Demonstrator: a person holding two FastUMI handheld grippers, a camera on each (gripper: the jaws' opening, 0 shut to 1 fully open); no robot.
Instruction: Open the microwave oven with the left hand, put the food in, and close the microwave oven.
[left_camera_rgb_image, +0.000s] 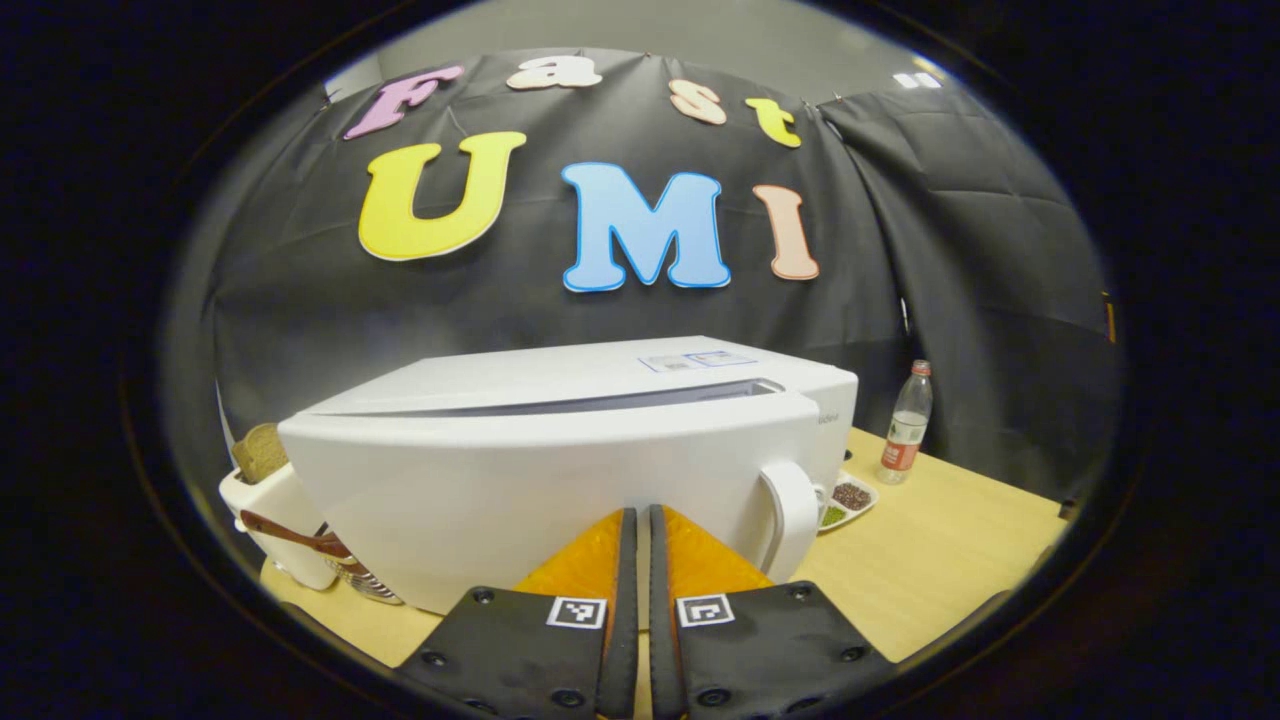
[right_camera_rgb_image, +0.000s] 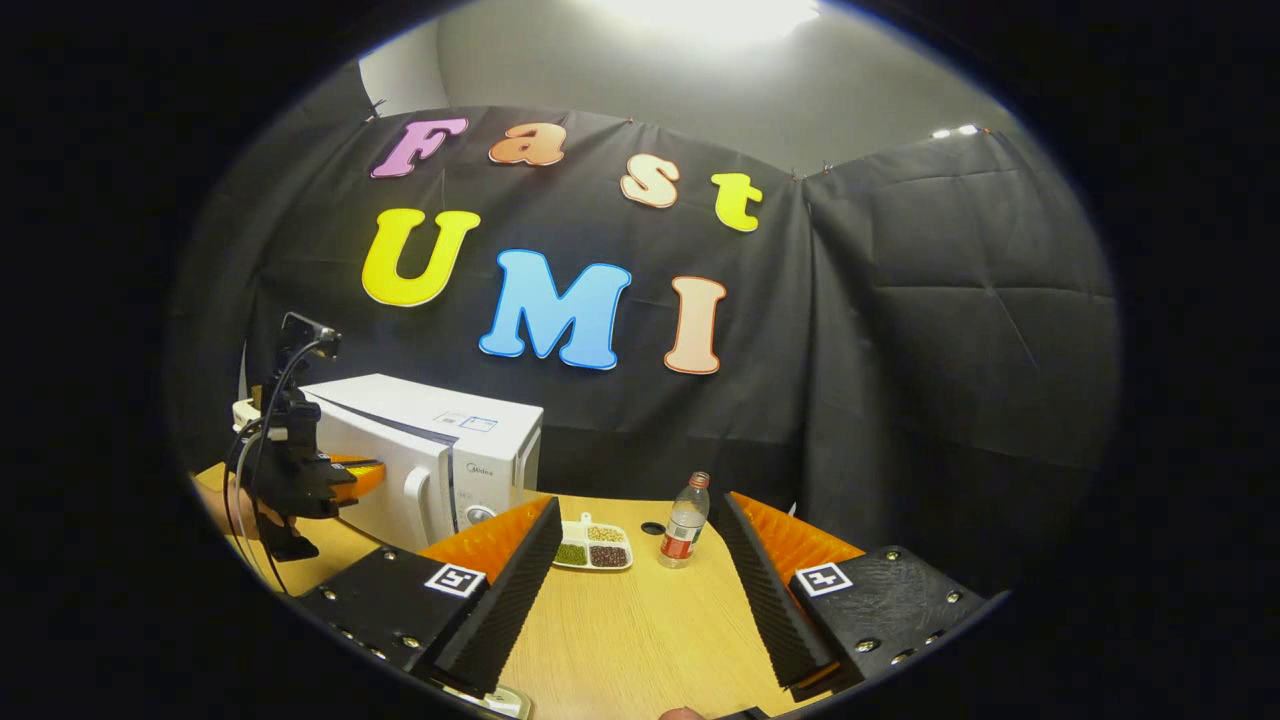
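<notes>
The left tongs (left_camera_rgb_image: 636, 515) sit closest to the lens, their two fingers drawn together with nothing between them, tips just in front of the microwave oven (left_camera_rgb_image: 560, 470) door. The right tongs (right_camera_rgb_image: 635, 545) hang spread wide apart and empty above the tabletop (right_camera_rgb_image: 640, 630).

The microwave oven is the biggest thing here: a rigid white box standing on the tabletop's left side, door nearly shut with a thin gap along its upper edge. It looks heavy enough to stay put under a gentle pull, though its smooth shell offers little purchase. The curved door handle (left_camera_rgb_image: 795, 515), just right of the left tongs, is the sensible place to take hold; it seems stiff and easy to hook.

The tabletop is pale wood, flat and dry-looking, backed by black cloth walls. On it, beyond the oven, stand a light plastic bottle (right_camera_rgb_image: 685, 525) and a small divided dish of beans (right_camera_rgb_image: 592, 548), probably the food, shallow and prone to spilling.
</notes>
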